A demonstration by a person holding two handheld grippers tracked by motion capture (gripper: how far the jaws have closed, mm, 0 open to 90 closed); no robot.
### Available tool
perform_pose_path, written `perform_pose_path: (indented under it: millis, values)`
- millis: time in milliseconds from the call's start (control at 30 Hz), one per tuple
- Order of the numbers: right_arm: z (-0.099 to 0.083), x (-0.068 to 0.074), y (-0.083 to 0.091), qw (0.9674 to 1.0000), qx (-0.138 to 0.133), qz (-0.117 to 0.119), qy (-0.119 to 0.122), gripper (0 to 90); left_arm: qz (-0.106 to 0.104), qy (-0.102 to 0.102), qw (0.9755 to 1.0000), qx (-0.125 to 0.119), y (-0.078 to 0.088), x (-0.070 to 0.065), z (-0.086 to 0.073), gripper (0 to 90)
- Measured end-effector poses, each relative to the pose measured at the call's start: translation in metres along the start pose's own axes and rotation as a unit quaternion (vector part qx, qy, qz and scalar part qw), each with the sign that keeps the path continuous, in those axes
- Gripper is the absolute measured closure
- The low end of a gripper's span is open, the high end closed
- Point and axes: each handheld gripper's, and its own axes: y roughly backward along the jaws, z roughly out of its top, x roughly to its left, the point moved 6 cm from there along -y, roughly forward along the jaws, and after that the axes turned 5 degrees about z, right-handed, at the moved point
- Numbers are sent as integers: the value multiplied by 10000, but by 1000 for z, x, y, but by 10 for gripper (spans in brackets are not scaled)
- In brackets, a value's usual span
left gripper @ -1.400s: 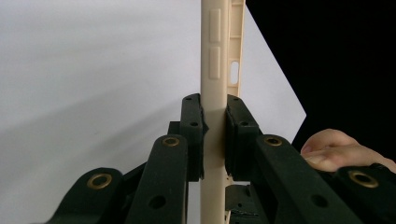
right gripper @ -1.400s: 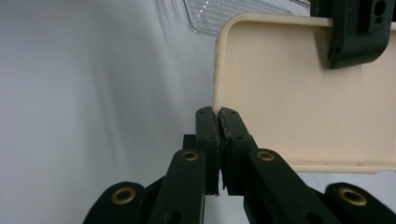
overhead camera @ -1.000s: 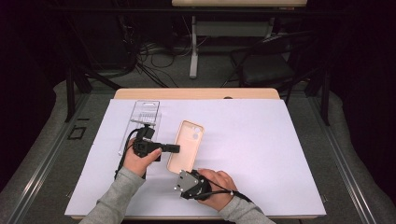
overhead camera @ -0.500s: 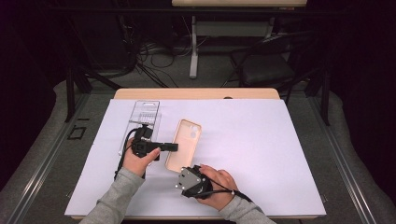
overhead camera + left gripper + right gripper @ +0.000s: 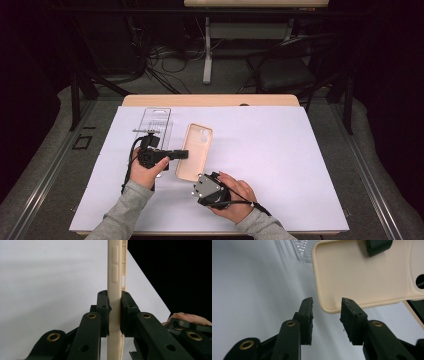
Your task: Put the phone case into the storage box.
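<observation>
White paper covers the worktop (image 5: 280, 165); at centre frame lies the beige plastic phone case (image 5: 196, 150). Left gripper (image 5: 115, 312) clamps its side edge. Right gripper (image 5: 327, 315), jaws just opening and empty, sits at its bottom corner, likely needing a fresh grip.

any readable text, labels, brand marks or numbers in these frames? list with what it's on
None readable.
Phone case: plain beige, no print or logo in the high view or either gripper view.
Clear plastic package: no legible label; any marking is too small to tell.
Left tongs and right tongs: plain black, no markings.
White table cover: blank.
</observation>
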Motion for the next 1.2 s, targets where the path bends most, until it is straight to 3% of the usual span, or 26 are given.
perform_pose_path:
  millis: [500,900,1200]
  values:
    - [-2,-15,4,9976,-150,90,-671,553,-72,-231,9974,-682,9,-2,4,805]
    - [-2,-22,7,9952,-234,91,-951,529,-59,-362,9953,-893,13,-2,6,804]
    - [-3,-30,10,9936,-268,0,-1098,528,-16,-661,9922,-1054,12,-2,7,804]
